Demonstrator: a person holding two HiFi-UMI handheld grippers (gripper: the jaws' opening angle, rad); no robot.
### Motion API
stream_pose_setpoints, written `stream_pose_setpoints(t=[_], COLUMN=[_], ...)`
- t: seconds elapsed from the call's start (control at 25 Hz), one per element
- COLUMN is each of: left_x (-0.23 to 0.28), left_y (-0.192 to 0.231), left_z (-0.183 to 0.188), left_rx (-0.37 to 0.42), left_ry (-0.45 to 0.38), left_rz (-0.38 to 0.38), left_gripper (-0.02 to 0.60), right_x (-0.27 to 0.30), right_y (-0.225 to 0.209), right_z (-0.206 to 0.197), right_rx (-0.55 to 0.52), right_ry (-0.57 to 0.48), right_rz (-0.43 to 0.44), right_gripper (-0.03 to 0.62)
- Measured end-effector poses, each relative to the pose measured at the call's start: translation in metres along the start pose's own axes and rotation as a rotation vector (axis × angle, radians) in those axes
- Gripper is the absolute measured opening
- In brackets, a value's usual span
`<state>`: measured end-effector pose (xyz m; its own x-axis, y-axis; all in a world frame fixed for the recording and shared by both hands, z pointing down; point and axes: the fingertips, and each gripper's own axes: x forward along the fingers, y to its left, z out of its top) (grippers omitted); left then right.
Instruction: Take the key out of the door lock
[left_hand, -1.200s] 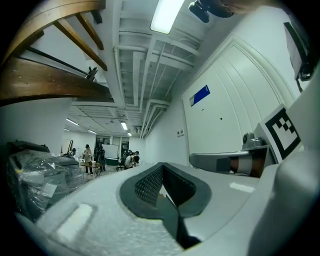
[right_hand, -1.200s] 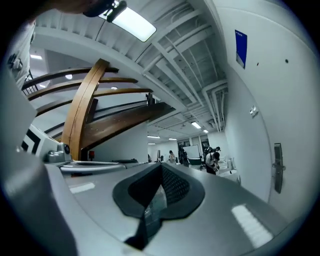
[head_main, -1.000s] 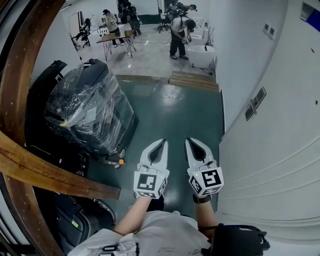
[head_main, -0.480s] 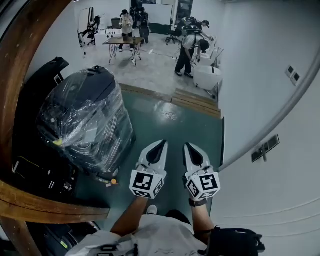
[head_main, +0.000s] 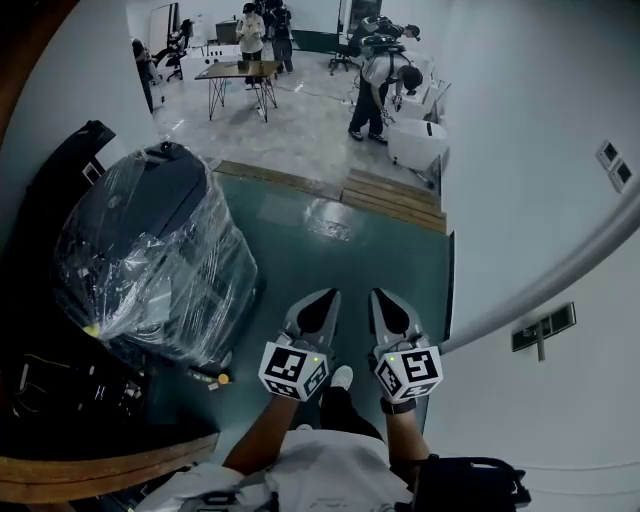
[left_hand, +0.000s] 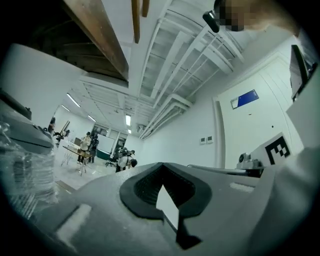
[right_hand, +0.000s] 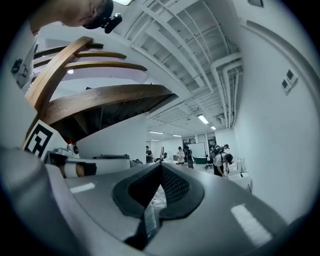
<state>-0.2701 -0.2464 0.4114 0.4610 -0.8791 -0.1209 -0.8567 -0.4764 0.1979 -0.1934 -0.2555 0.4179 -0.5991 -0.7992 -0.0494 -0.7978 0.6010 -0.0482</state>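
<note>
No key and no door lock show in any view. In the head view my left gripper (head_main: 326, 296) and right gripper (head_main: 379, 296) are held side by side over the green floor (head_main: 330, 250), both pointing ahead. Each has its jaws shut with nothing between them. The left gripper view looks along its shut jaws (left_hand: 161, 166) toward a white wall carrying a blue sign (left_hand: 245, 99). The right gripper view looks along its shut jaws (right_hand: 161, 165) down the room.
A black bulk wrapped in clear plastic (head_main: 150, 255) stands at the left. A white wall (head_main: 520, 200) with switch plates (head_main: 543, 327) runs along the right. Wooden boards (head_main: 395, 190) cross the floor ahead. Beyond them are a table (head_main: 238, 70) and several people (head_main: 375, 85).
The whole view has advanced along the green floor: the wrapped bulk has slid back at the left and the curved wooden beams have dropped out. Both grippers stay shut, side by side.
</note>
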Motion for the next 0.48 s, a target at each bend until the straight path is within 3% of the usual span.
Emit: stream_pose_setpoints(t=[0.08,0.32,0.48], left_x=[0.037,0.157,0.220], left_y=[0.001,0.009,0.006], left_z=[-0.001,0.028,0.015], left_rx=[-0.011,0.142,0.148], left_ry=[0.002,-0.024,-0.016], left_rz=[-0.035,-0.038,-0.064], left_gripper=[0.001,0.002,0.002], right_x=[0.025,0.088,0.102], right_y=[-0.032,-0.144,-0.202], right_z=[0.001,0.050,0.048], right_rx=[0.005,-0.027,-0.022], right_ry=[0.003,-0.092,-0.107], right_rz=[-0.005,-0.049,-0.086], right_gripper=[0.006,0.006,0.006])
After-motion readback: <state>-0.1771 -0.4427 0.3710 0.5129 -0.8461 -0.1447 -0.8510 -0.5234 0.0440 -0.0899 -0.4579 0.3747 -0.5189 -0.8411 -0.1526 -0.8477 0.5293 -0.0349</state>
